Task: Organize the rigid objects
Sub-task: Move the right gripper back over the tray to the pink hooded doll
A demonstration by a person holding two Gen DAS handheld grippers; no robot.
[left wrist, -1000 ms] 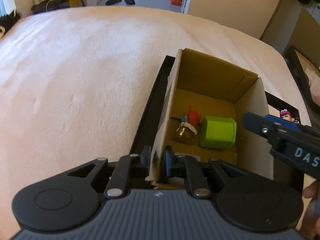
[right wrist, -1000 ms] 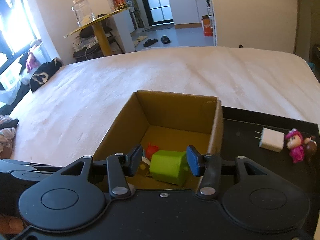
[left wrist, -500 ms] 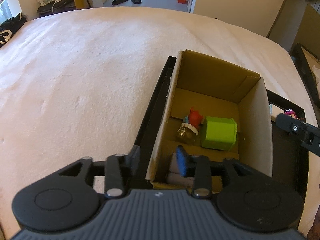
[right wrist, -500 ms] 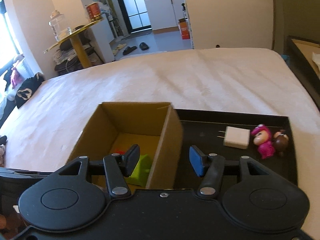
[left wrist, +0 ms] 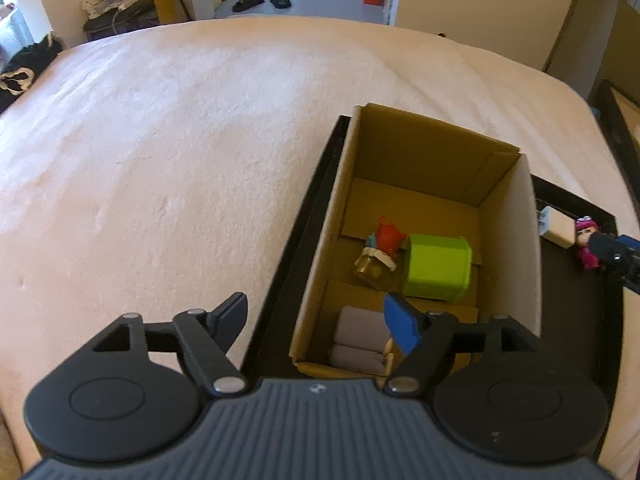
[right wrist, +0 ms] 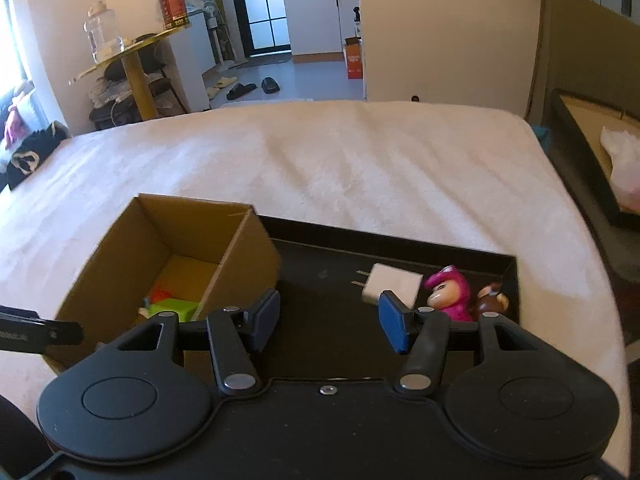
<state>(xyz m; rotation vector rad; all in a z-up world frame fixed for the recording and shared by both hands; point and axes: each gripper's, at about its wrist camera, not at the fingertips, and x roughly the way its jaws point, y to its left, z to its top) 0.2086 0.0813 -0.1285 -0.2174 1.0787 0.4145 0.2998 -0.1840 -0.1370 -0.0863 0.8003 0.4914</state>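
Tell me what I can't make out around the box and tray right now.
- Brown toy: right wrist view, half hidden behind the pink doll and the right gripper.
- Grey item in the box: left wrist view, partly covered by the left gripper; can't identify it.
- Charger: blurred.
- Tray near edge: hidden by the gripper body.

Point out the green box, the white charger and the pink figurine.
green box [left wrist: 436,266]: left wrist view, on its top face.
white charger [right wrist: 394,285]: right wrist view, on its flat white body.
pink figurine [right wrist: 448,292]: right wrist view, on its pink hood.
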